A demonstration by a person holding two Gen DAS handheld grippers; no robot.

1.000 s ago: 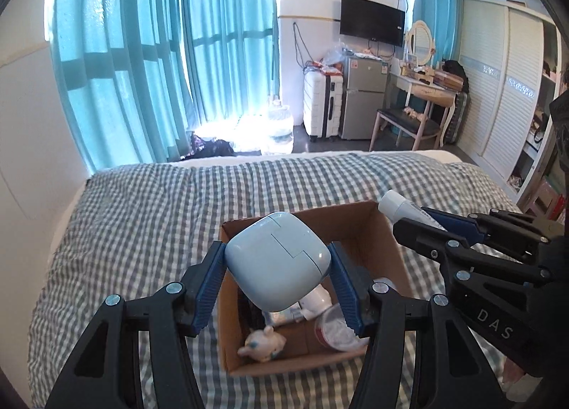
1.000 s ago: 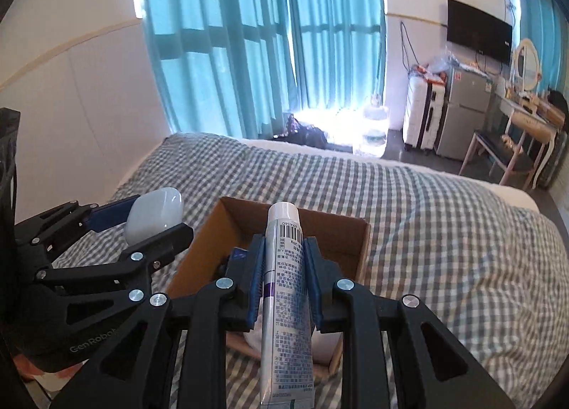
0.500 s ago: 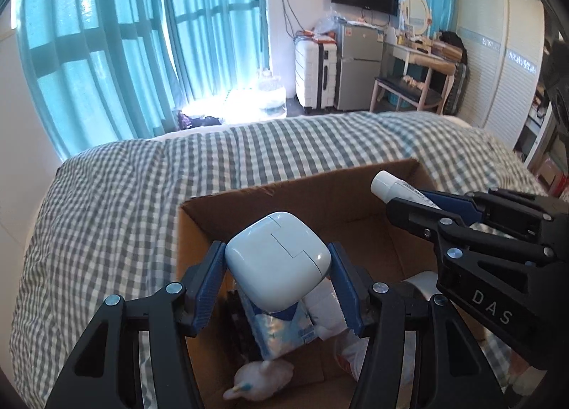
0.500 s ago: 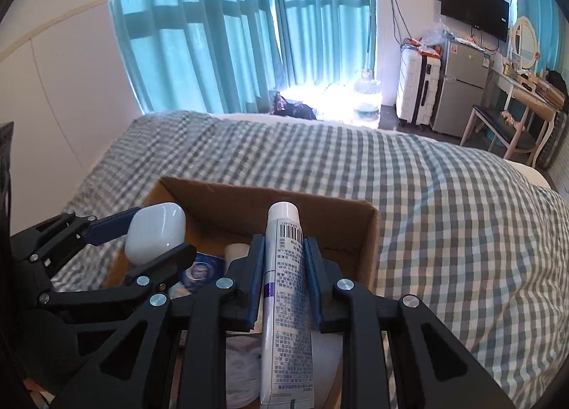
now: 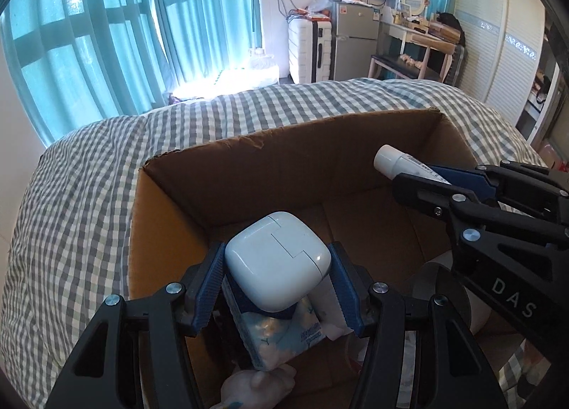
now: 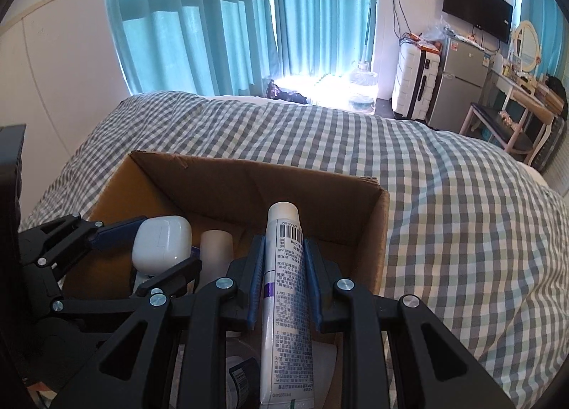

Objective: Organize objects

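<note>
My left gripper (image 5: 277, 263) is shut on a white earbud case (image 5: 276, 259) and holds it low inside the open cardboard box (image 5: 249, 163). The case also shows in the right wrist view (image 6: 161, 243). My right gripper (image 6: 283, 249) is shut on a white tube (image 6: 284, 288) with its cap pointing forward over the box (image 6: 256, 174). The tube's cap shows in the left wrist view (image 5: 391, 161) at the box's right side. A tissue pack (image 5: 281, 334) and a small white plush toy (image 5: 256, 387) lie in the box under the case.
The box sits on a bed with a grey and white checked cover (image 6: 444, 202). A pale cylinder (image 6: 215, 249) stands in the box. Teal curtains (image 5: 106, 35), a white suitcase (image 5: 306, 46), a small fridge (image 5: 355, 39) and a dressing table (image 5: 419, 39) stand beyond the bed.
Both grippers have moved forward and down towards the box with their objects still held. The case and the tube now sit within the box's opening.
</note>
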